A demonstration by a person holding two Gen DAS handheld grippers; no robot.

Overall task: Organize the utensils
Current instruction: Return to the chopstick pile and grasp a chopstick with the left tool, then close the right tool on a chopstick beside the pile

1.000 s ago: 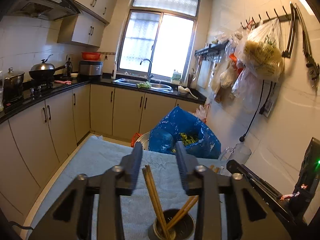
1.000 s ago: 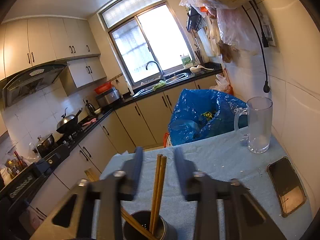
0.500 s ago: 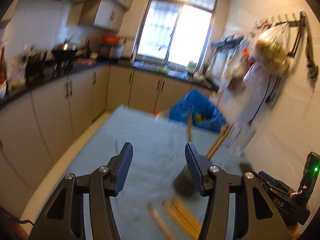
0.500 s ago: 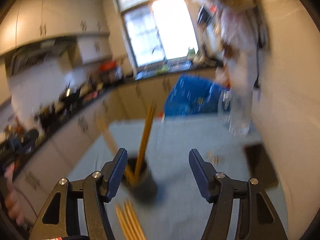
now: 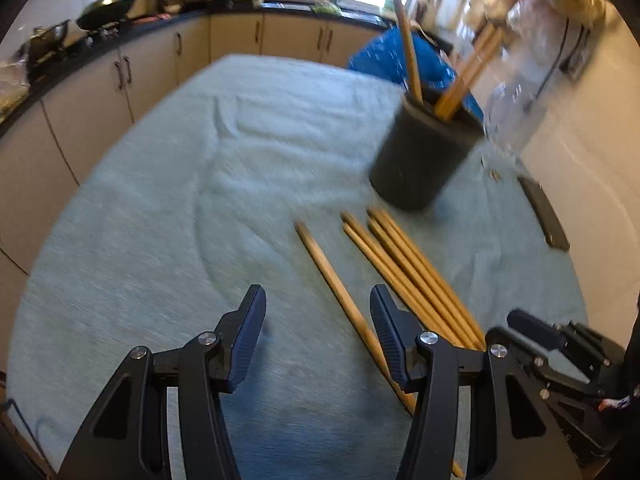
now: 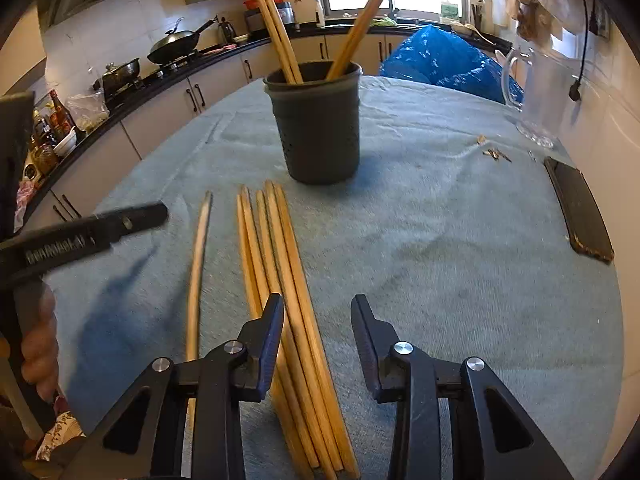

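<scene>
Both claws hover empty; dark cup [image 6: 318,120] holds four upright chopsticks [image 6: 280,32].

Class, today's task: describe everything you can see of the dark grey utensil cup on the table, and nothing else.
The dark grey round utensil cup looks like matte plastic, with a thick rim and faint rows of small holes low on its wall. It stands upright on the pale blue cloth, open at the top. Four wooden chopsticks lean inside it, two to the left and two to the right, their ends well above the rim. Neither gripper touches it. More loose chopsticks lie on the cloth just in front, apart from it.
</scene>
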